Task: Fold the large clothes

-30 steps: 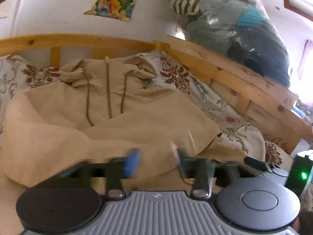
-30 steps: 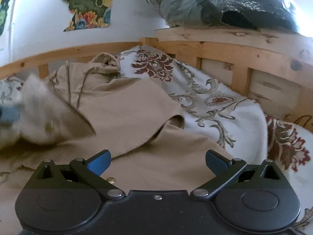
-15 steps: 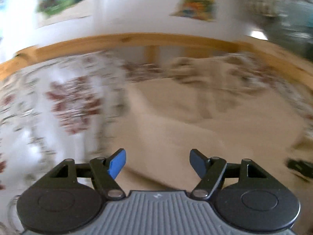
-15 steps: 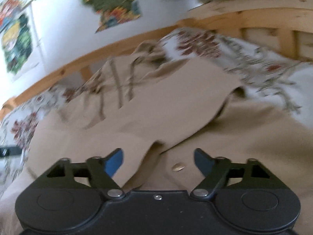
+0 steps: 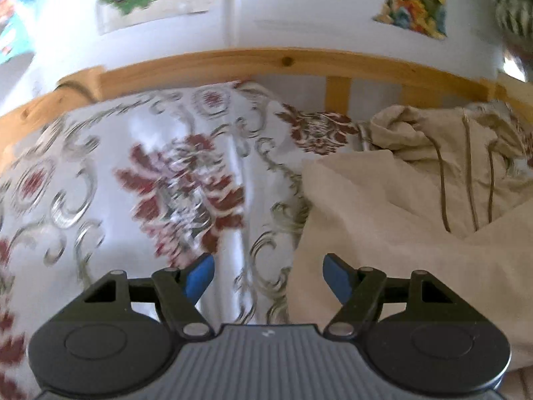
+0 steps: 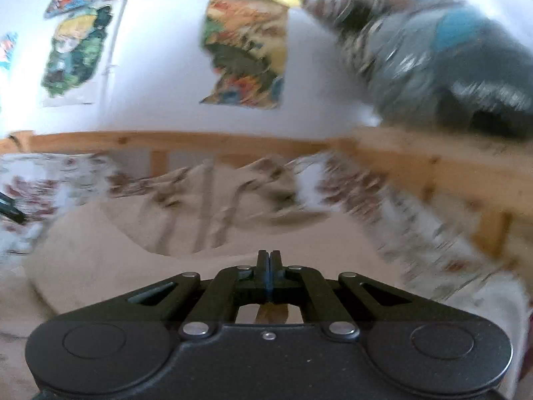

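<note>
A beige hooded garment [image 5: 393, 200] with brown drawstrings lies on a floral bedspread [image 5: 160, 173]. In the left wrist view my left gripper [image 5: 268, 275] is open and empty, over the garment's left edge and the bedspread. In the right wrist view the garment [image 6: 133, 260] is blurred. My right gripper [image 6: 266, 260] has its jaws pressed together, and a bit of beige cloth shows just behind them. The cloth in front hides whatever lies past the tips.
A wooden bed rail [image 5: 266, 63] runs along the back and the right side [image 6: 449, 173]. Bagged clothes [image 6: 449, 66] are piled on the right rail. Posters hang on the white wall [image 6: 150, 66].
My right gripper has gone from open to shut at the garment and the view has swung upward. My left gripper stayed open and swung left toward the garment's left edge.
</note>
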Demonstrator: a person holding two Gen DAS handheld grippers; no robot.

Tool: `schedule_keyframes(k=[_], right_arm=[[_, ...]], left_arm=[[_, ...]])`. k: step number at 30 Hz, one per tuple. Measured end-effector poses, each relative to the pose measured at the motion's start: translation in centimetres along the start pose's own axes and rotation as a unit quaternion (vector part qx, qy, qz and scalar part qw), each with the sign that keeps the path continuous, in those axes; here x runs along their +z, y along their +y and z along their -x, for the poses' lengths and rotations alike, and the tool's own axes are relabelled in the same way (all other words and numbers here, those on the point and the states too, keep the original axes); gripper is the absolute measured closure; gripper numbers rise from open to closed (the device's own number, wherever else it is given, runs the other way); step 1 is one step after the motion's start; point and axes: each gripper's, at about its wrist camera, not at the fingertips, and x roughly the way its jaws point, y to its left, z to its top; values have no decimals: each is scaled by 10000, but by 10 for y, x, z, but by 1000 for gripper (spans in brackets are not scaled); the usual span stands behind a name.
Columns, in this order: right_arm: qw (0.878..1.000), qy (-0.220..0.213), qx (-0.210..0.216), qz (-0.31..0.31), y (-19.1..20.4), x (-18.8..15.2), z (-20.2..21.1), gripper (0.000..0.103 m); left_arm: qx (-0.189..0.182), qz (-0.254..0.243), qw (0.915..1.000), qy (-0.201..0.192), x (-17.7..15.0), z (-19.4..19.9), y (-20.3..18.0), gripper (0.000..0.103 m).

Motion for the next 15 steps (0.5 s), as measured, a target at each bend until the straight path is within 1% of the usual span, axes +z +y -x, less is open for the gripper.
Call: schedule_keyframes(k=[1, 2, 4, 5, 7, 8, 9, 10, 12, 13, 15], right_arm=[[9999, 90, -58, 113, -1, -5, -9, 103], [9994, 307, -25, 154, -2, -12, -20, 102], [9971, 744, -116, 98, -3, -26, -35, 85], [9961, 856, -155, 137, -3, -29, -39, 82], [9960, 858, -242, 96, -4, -30, -41, 67], [9963, 809, -270, 44, -4, -29, -41, 62], [9968, 751, -282, 9, -4, -27, -42, 50], [9970, 728, -266, 12, -5, -28, -42, 41], [9969, 763, -139, 118, -2, -31, -41, 38], [9961, 856, -97, 211, 2, -33, -43, 33], [9914, 1193, -111, 526, 9, -39, -52, 26]], left_arm=[[-14, -90, 10000, 2, 4, -6, -6, 26], [-25, -133, 9999, 10, 8, -10, -13, 27], [-129, -235, 9996, 60, 16, -22, -25, 26], [-134, -331, 9993, 81, 20, -30, -32, 26], [-1, -492, 9987, 94, 24, -44, -45, 26], [91, -552, 9984, 128, 24, -54, -50, 24], [195, -581, 9979, 213, 23, -65, -55, 21], [274, -588, 9975, 289, 20, -73, -58, 21], [465, -610, 9960, 466, 10, -90, -63, 19], [520, -593, 9957, 491, 5, -95, -64, 18], [660, -498, 9959, 367, -5, -95, -66, 11]])
